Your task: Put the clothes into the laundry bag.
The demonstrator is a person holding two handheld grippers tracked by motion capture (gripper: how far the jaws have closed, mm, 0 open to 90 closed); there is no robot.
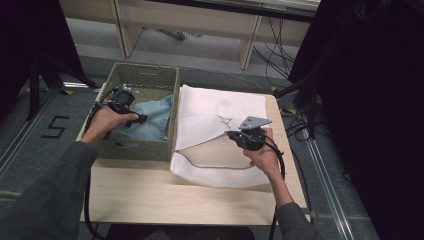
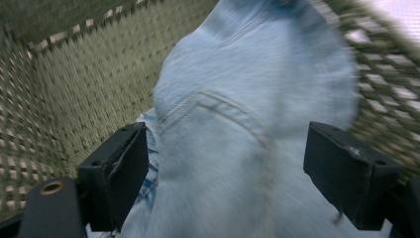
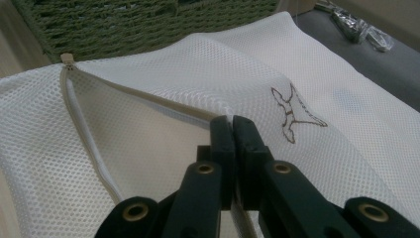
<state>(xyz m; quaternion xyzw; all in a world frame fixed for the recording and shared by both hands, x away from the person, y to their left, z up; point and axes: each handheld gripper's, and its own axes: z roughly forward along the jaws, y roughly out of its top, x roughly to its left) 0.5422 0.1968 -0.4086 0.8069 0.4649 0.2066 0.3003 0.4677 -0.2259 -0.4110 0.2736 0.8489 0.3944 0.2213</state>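
I read this as the loading step: the jeans (image 1: 150, 117) have to come out of the basket (image 1: 145, 150) and go into the mesh laundry bag (image 1: 220, 107).

My right tongs (image 1: 231, 134), just right of centre in the high view, are clamped shut on the upper edge of the bag's zipper opening. In the right gripper view the two black jaws meet with the white mesh pinched between them, and the flap is lifted so that the mouth gapes toward the basket. The zipper pull (image 3: 66, 58) sits at the far end of the opening, at the upper left of that view.

My left tongs (image 1: 141, 119) are down inside the basket at the left of the high view. In the left gripper view the jaws stand wide apart with pale blue denim (image 2: 247, 124) between them, a stitched pocket seam across the middle. That view is blurred, and the pads do not look pressed in, so I take it that nothing is gripped yet.

The jeans lie bunched in the right half of the basket, just beside the bag, both of them on the bench (image 1: 150, 200).

Next, I judge, the left tongs need to close on a thick fold of denim and lift it clear of the basket wall. Meanwhile the right tongs should keep the mouth held open.
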